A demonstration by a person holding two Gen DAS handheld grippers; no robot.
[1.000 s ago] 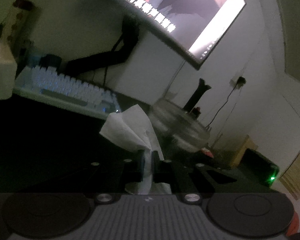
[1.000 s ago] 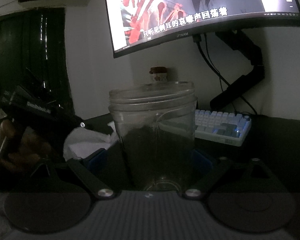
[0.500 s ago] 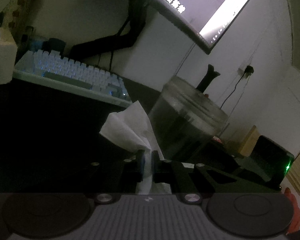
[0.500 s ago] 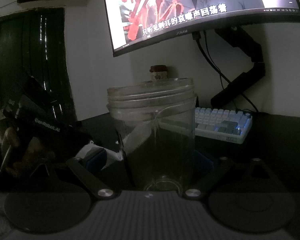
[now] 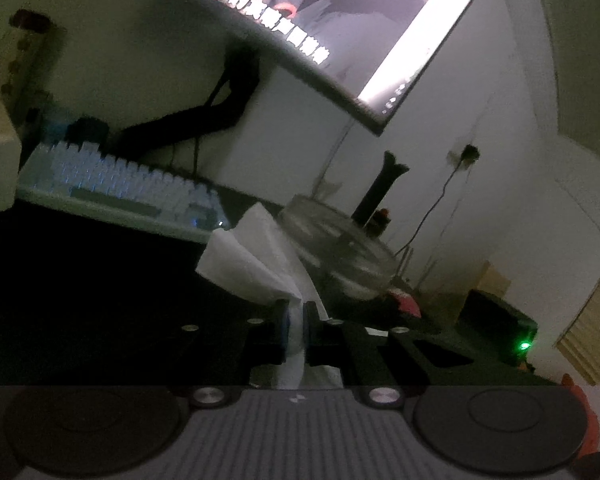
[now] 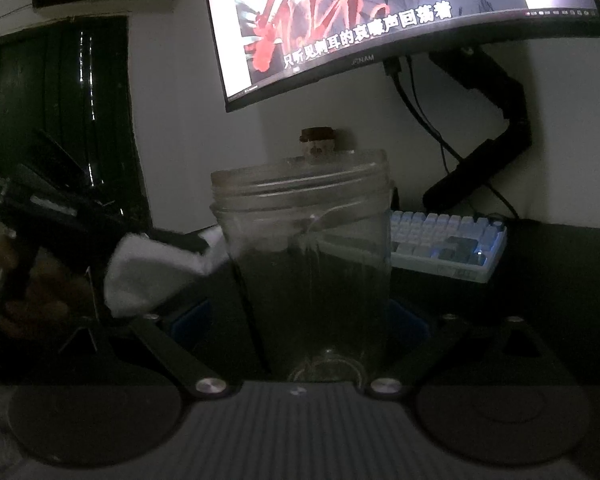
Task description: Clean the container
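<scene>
Gripping the clear container between both pads, the right gripper holds it upright before a keyboard and monitor. The left gripper, clamped on a white tissue, has pulled back from 0.5 s ago; the tissue now sits beside the container, near its rim

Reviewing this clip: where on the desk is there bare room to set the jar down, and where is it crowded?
Bare dark desk lies in front of the keyboard, left of the left tool and its tissue. Another bare stretch sits right of the jar, past the keyboard's end. Crowded: behind the keyboard, around the monitor arm.
</scene>
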